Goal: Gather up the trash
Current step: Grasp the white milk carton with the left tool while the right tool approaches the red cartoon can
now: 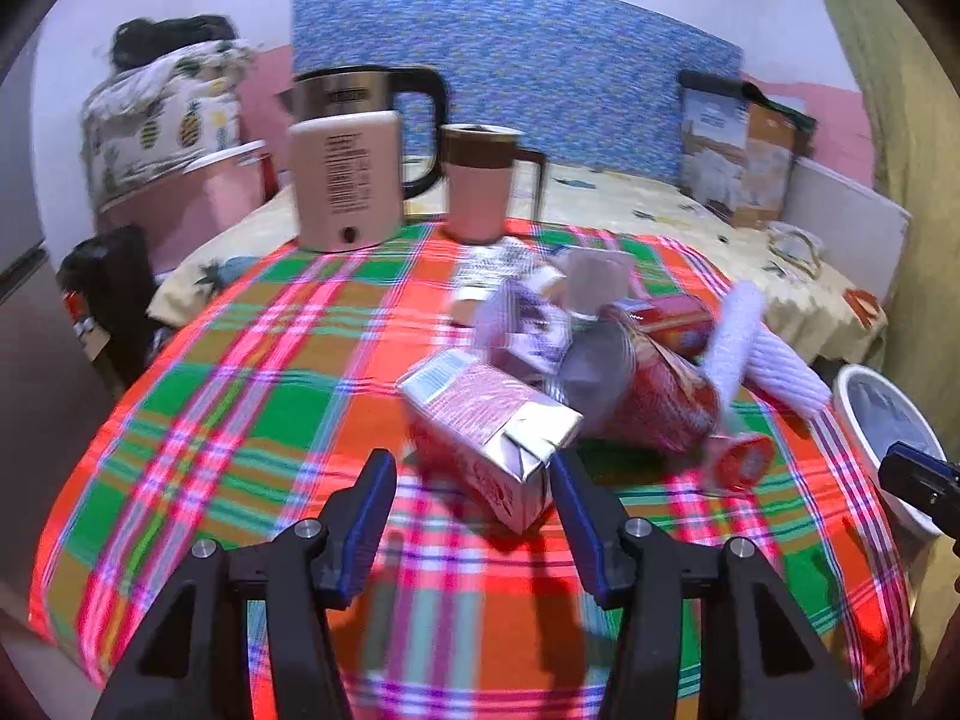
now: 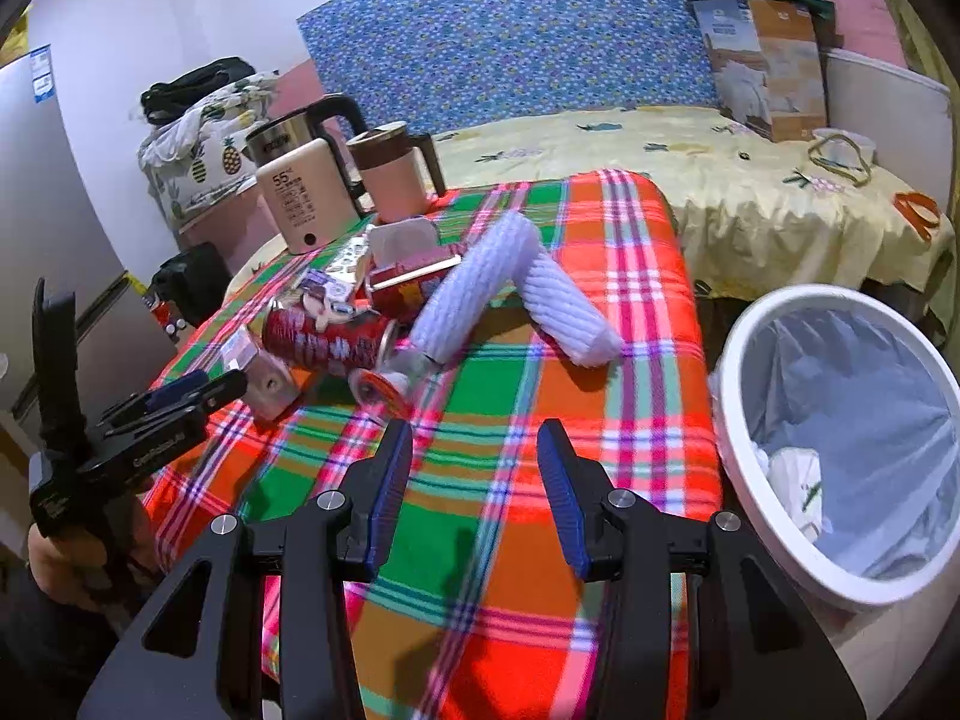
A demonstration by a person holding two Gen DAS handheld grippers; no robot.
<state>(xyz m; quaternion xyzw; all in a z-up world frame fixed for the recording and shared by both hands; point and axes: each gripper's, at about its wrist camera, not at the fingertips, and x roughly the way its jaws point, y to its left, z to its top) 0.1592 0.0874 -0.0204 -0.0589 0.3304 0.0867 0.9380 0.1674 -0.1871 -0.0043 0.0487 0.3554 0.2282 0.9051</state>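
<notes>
The left gripper point(image 1: 474, 480) has its fingers spread wide, with nothing between them yet. Just ahead, the near end of a pink drink carton point(image 1: 489, 432) lies on its side on the plaid counter point(image 1: 240, 396), its folded silver end nearest the right-hand finger and perhaps brushing it; the blur makes contact hard to judge. To take it well, the fingers should probably straddle the carton across its narrow width and go a little deeper before squeezing, so the grip lands on the flat faces and not on the folded corner, which could slip or crumple.

Behind the carton lies the rest of the litter: a red can point(image 1: 648, 396) on its side, a second red tin point(image 1: 660, 315), crumpled wrappers point(image 1: 528, 324) and a small red lid point(image 1: 741, 462). A pair of pale ribbed sleeves point(image 2: 480, 294) rests beside that pile.

The right gripper point(image 2: 474, 450) also hangs with its fingers apart and empty, over bare cloth near the counter's front. The white bin point(image 2: 750, 360) with its liner stands just off the counter's right edge, beside that gripper and well placed for a drop.
</notes>
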